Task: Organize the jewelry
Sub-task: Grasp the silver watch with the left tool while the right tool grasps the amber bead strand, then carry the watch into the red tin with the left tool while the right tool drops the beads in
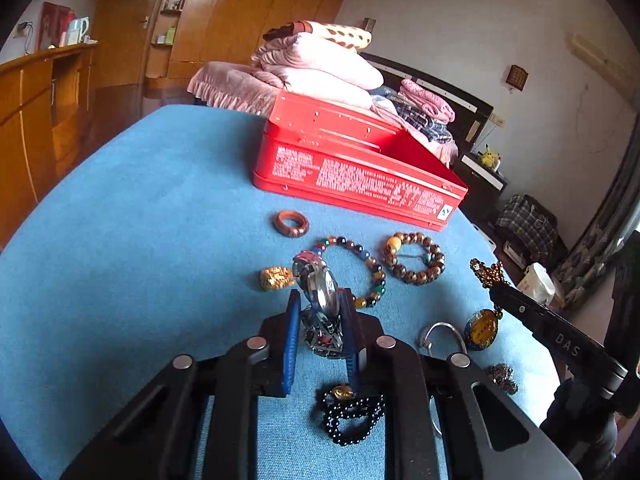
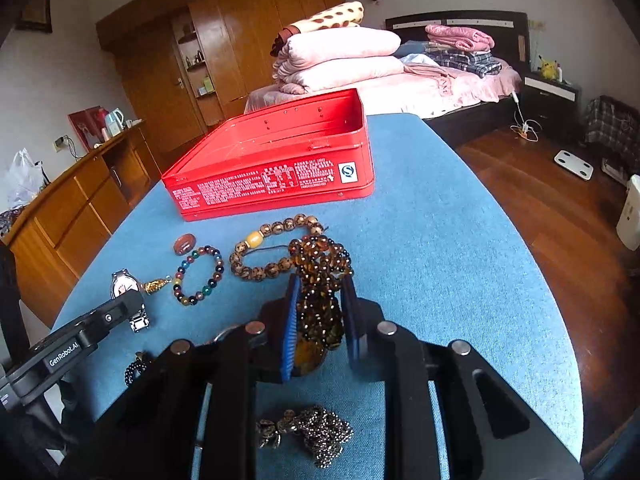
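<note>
My left gripper (image 1: 320,300) is shut on a silver wristwatch (image 1: 320,292), held above the blue table (image 1: 140,240). My right gripper (image 2: 320,284) is shut on an amber bead necklace (image 2: 320,272) with a round pendant (image 1: 482,328). An open red tin box (image 1: 360,168) stands beyond, also in the right wrist view (image 2: 276,160). On the table lie a brown ring (image 1: 291,223), a gold charm (image 1: 275,278), a multicolour bead bracelet (image 1: 372,268), a brown bead bracelet (image 1: 416,258), a black bead string (image 1: 352,416), a silver bangle (image 1: 442,334) and a dark chain (image 2: 316,432).
The table's right edge (image 2: 520,264) drops to a wooden floor. A bed with folded bedding (image 2: 344,56) stands behind the table, and a wooden cabinet (image 2: 68,208) stands to the left.
</note>
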Motion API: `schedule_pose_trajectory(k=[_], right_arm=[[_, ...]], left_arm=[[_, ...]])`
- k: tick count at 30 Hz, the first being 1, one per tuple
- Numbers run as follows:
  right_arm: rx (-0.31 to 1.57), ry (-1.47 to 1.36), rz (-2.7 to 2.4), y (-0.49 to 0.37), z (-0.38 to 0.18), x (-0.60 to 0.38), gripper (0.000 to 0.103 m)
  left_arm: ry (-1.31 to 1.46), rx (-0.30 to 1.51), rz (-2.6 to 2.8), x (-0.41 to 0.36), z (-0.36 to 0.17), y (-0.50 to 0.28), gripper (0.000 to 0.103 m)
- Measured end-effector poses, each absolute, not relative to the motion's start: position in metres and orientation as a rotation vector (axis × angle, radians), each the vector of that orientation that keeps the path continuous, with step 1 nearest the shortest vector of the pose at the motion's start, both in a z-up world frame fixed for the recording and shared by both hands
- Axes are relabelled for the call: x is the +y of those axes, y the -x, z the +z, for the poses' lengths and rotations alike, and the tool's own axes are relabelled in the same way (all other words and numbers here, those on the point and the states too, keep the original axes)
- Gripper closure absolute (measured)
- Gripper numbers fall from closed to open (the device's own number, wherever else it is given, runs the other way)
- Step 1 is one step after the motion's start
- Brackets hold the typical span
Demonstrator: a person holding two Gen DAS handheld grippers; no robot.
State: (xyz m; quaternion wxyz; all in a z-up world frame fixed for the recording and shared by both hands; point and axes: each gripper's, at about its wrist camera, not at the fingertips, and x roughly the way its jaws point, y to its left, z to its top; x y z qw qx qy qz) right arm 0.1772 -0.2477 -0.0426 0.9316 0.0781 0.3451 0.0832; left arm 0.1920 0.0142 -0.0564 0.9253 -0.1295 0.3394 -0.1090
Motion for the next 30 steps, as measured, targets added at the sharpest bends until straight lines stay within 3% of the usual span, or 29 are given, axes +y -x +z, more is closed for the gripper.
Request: schedule_pose_trajectory(k=[14,30], right_arm=[[0.633,-0.159,0.2,-0.209,-0.005,-0.234,0.084],[0.591,-0.232,0.257,-0.313,0.039,-0.233,0.084]], left_arm=[[0.244,0.587,-0.237,0.014,-0.013,-0.211,0.084],[0.247,0.523,-0.263,-0.002,0.037,-0.321,0.083]])
